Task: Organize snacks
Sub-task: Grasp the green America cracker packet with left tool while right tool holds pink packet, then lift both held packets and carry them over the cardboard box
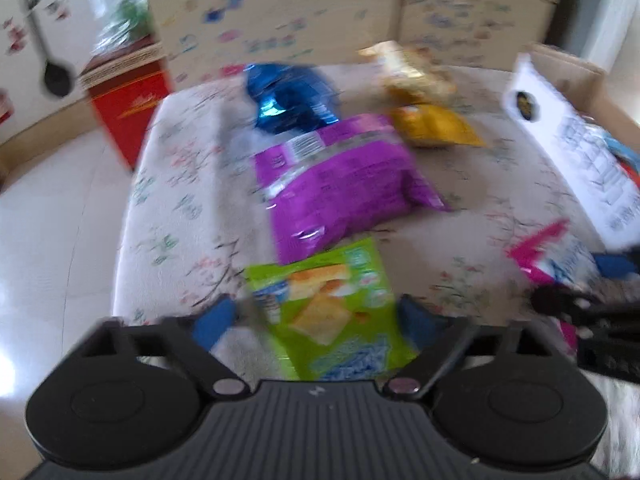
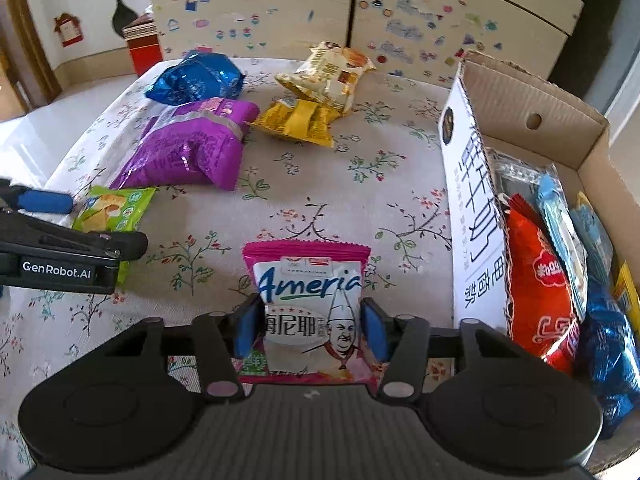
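My left gripper (image 1: 320, 316) is open around a green snack packet (image 1: 328, 312) on the flowered tablecloth; the packet also shows in the right wrist view (image 2: 114, 210), beside the left gripper (image 2: 60, 216). My right gripper (image 2: 310, 326) has its blue pads against both sides of a pink-and-white "Ameria" packet (image 2: 308, 300), also in the left view (image 1: 548, 256). A purple bag (image 2: 188, 144), a blue bag (image 2: 196, 78), a yellow packet (image 2: 298, 120) and a pale gold bag (image 2: 328, 70) lie further back.
A cardboard box (image 2: 532, 120) stands at the right, holding a red bag (image 2: 540, 280), blue packets (image 2: 608, 332) and others. The table (image 2: 360, 200) drops off to a white floor at the left. A red box (image 1: 128, 108) and a stickered cabinet (image 2: 260, 4) stand behind.
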Demonstrator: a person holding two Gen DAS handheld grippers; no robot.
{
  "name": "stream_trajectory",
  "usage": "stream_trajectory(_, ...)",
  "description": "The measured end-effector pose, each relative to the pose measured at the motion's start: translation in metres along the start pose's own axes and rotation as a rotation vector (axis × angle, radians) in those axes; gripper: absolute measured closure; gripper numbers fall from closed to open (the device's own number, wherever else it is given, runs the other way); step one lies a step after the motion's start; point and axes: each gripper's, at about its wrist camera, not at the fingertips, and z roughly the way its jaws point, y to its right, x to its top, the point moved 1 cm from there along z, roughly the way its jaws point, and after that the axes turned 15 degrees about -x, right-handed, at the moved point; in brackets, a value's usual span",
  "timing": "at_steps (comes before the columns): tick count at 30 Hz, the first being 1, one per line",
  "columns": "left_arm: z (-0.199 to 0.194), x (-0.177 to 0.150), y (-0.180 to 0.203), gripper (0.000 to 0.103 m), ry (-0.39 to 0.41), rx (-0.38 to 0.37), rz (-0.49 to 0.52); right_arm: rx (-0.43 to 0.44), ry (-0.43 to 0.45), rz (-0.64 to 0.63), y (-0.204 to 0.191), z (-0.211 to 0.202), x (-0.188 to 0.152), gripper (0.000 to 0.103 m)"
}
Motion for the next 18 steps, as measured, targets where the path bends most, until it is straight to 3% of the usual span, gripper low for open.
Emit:
stream_trajectory(1, -0.002, 0.000, 0.003, 0.040, -0.003, -0.007, 0.031, -0.001, 0.004, -0.011, -0.001, -0.001, 0.000, 0.049)
stream_trajectory(6, -0.003, 0.000, 0.009, 0.052, -0.005, -0.042, 0.076, -0.002, 0.011, -0.029, -0.003, -0.003, 0.000, 0.052)
stream_trajectory(14, -0.024, -0.001, 0.003, 0.053, 0.024, -0.126, 0.025, 0.017, 0.007, -0.002, 0.004, -0.007, -0.001, 0.052)
stream_trajectory(18, -0.040, -0.003, 0.002, 0.053, 0.042, -0.109, 0.066, 0.015, 0.012, 0.017, 0.008, -0.010, -0.001, 0.052)
